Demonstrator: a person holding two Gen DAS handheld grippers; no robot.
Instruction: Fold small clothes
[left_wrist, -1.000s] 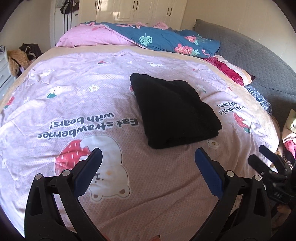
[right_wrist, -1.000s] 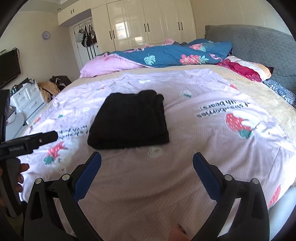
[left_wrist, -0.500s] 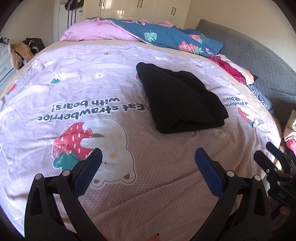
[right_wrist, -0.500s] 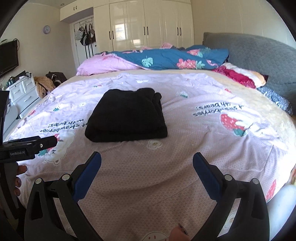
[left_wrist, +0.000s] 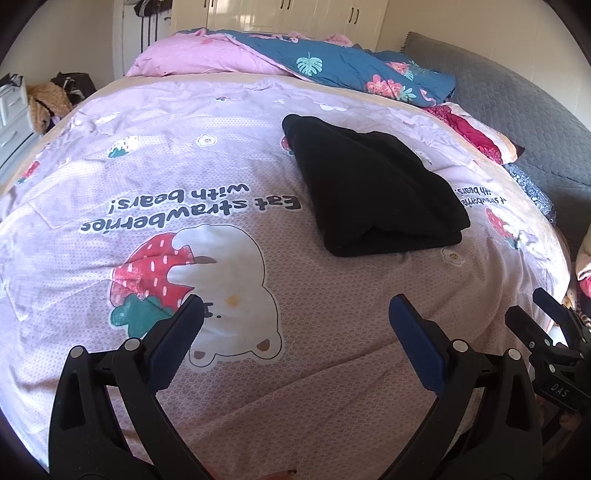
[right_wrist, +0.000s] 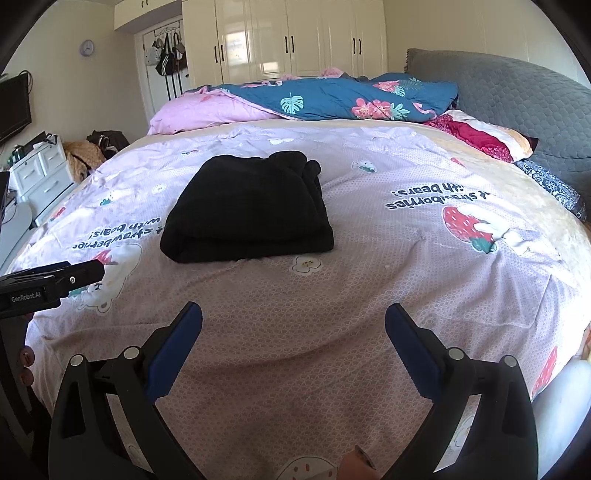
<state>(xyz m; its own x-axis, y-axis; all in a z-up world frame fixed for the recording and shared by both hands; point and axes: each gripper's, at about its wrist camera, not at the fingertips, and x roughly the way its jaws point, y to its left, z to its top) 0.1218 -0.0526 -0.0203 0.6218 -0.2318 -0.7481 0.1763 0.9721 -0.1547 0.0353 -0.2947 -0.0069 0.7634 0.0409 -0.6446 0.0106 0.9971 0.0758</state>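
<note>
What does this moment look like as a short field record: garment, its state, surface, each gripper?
garment: black garment
state: folded into a compact stack, lying flat
surface: pink bedspread with strawberry and bear print
left gripper: open, empty, apart from the garment
right gripper: open, empty, apart from the garment
background: blue floral duvet bunched at the far side of the bed

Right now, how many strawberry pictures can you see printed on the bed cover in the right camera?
3 clear ones: a big strawberry right of the black folded garment, one near the left tongs, one at the cover's right edge. Others may be hidden.
</note>
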